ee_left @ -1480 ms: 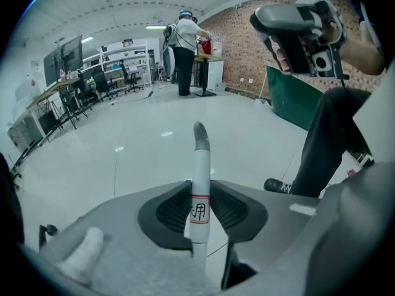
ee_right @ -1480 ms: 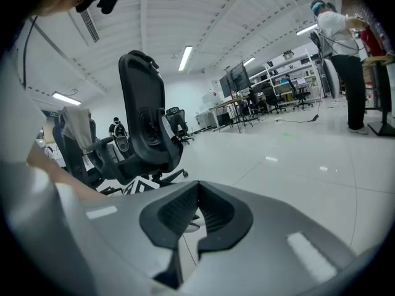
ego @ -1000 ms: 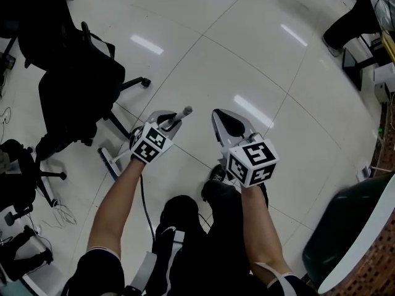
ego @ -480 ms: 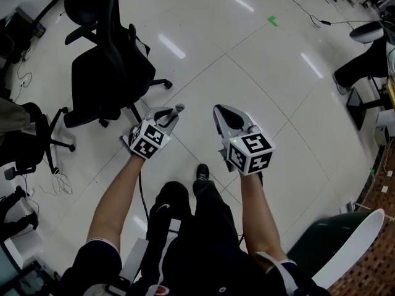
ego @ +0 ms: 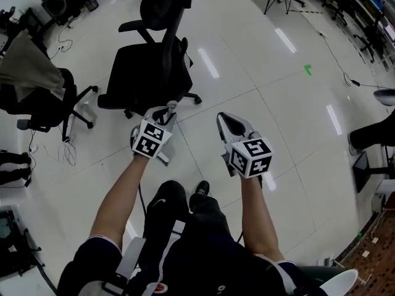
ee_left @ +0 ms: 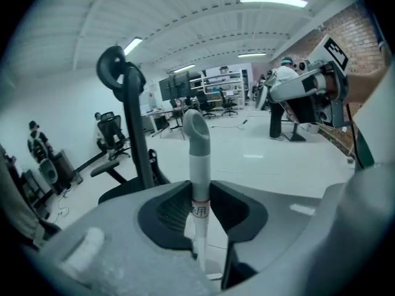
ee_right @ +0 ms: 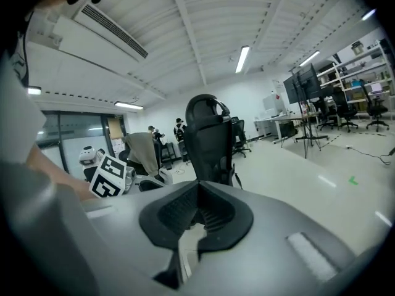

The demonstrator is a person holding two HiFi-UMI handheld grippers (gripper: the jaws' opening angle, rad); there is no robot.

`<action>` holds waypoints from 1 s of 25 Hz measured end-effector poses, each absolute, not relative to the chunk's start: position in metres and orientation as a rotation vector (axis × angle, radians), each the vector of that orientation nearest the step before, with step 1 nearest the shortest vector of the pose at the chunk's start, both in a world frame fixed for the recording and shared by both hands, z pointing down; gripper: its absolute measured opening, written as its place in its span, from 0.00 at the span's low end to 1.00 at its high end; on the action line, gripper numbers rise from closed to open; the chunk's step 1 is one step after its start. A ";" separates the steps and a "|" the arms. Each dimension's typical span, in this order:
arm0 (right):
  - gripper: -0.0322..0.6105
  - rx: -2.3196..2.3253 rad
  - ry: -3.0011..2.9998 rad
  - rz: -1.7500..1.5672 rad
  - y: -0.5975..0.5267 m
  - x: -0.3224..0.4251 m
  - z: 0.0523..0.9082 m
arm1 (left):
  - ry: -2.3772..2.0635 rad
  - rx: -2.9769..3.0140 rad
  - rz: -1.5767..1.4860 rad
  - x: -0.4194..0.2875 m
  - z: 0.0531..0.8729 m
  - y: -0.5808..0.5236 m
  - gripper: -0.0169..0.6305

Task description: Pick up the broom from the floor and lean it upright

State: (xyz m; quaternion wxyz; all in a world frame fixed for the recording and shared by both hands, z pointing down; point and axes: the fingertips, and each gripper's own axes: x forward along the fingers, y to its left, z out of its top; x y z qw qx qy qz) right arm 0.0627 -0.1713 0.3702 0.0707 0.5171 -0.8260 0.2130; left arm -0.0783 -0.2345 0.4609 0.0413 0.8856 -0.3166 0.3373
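The broom's white handle with its grey end cap (ee_left: 197,134) stands upright between the pads of my left gripper (ee_left: 199,191), which is shut on it. In the head view the cap (ego: 171,106) pokes out beyond the left gripper (ego: 163,116), left of centre, and the gripper and hand hide most of the handle. A pale piece (ego: 162,159) just below the marker cube looks like the broom's lower end. My right gripper (ego: 229,123) hangs beside it to the right. Its jaws (ee_right: 199,189) are shut, with nothing between them.
A black office chair (ego: 151,73) stands just beyond both grippers and shows in the left gripper view (ee_left: 129,122) and the right gripper view (ee_right: 210,137). Another chair draped with a beige garment (ego: 28,73) is at the left. Cables lie on the floor (ego: 65,150).
Both grippers have come up off the floor, the left one carrying the broom handle with it. The view has swung towards the black chair, which is now straight ahead.
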 end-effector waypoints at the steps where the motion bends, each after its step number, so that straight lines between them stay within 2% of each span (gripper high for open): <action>1: 0.05 1.526 -2.500 0.637 -0.177 0.056 0.368 | -1.026 2.678 1.019 -0.088 0.456 -0.239 0.17; 10: 0.05 1.289 -2.605 0.581 -0.225 -0.013 0.354 | -1.381 2.410 0.818 -0.152 0.431 -0.273 0.18; 25: 0.05 1.235 -2.516 0.530 -0.301 -0.062 0.357 | -1.458 2.341 0.632 -0.191 0.443 -0.387 0.18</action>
